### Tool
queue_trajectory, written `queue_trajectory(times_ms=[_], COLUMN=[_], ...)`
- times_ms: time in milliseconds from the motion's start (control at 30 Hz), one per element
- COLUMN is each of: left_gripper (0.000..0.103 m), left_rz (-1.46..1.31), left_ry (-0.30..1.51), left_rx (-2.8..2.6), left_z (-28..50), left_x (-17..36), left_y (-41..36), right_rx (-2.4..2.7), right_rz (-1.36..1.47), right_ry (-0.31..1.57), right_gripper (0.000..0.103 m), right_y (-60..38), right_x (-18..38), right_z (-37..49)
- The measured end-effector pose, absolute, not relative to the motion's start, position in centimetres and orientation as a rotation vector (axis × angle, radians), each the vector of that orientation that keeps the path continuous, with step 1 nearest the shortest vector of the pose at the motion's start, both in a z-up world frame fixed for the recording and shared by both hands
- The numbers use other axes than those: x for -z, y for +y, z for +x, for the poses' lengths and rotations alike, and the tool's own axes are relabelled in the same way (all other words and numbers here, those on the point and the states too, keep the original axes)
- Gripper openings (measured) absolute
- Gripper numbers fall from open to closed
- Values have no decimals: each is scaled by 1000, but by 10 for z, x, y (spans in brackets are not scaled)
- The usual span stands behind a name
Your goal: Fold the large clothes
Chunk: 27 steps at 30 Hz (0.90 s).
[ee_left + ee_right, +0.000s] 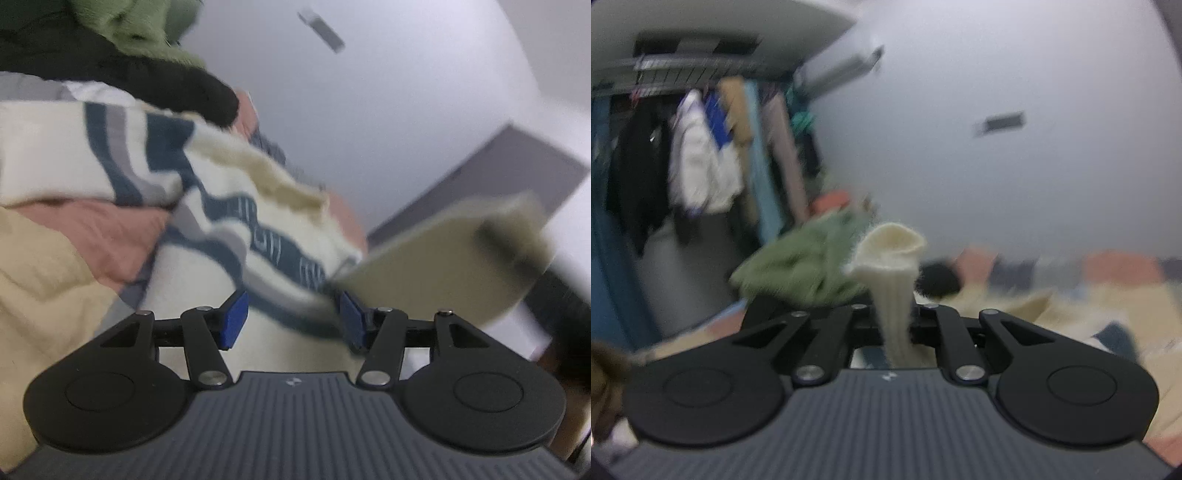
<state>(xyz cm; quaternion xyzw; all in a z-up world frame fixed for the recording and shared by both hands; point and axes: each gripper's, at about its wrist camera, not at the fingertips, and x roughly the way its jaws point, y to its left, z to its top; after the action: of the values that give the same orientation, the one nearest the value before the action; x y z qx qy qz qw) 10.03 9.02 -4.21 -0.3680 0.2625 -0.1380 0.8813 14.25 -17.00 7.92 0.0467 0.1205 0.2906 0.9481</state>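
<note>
A cream knit garment with navy and grey stripes [221, 206] lies crumpled across the left wrist view, blurred by motion. My left gripper [291, 317] is open, its blue pads [234, 317] apart with the striped cloth lying between and just beyond them. In the right wrist view my right gripper [895, 328] is shut on a cream ribbed cuff [892, 258] of the garment, which stands up above the jaws. The right fingertips are hidden by the cloth.
A green fleece [801, 266] and a black garment [129, 74] lie in a pile on a pink and beige bedspread [55, 258]. A rack of hanging clothes [701, 147] stands far left. A blurred khaki object [443, 254] crosses the right.
</note>
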Motion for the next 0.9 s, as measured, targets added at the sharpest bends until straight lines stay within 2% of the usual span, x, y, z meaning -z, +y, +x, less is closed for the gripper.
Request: queue_trajectory(times_ms=[233,367,433,500,567,667,900], left_gripper=[62,62,62,62,62,62,62], left_rz=[-800,-801,-788,-768,-742,-707,-572], left_ry=[518,525,528,528,529,540,595], left_rx=[267,280,289,292,290,292,336], left_z=[100,103,104,103,104,104,108], left_x=[43,42,42,42,40,39,44], left_y=[113,114,112,109,106,100,68], right_rx=[-604,-614,-630,-640,-646,-625,-588], right_rz=[36,14,-9,-6,19,24,76], right_ry=[450,555,583,592,613,679,621], right_gripper=[12,13,21,48,59,59,59], right_y=[-128,-108,-102,-102,-108,-114,-150], right_x=[10,33,40,44,44,48,37], right_z=[136,141,135,129,126,119,100])
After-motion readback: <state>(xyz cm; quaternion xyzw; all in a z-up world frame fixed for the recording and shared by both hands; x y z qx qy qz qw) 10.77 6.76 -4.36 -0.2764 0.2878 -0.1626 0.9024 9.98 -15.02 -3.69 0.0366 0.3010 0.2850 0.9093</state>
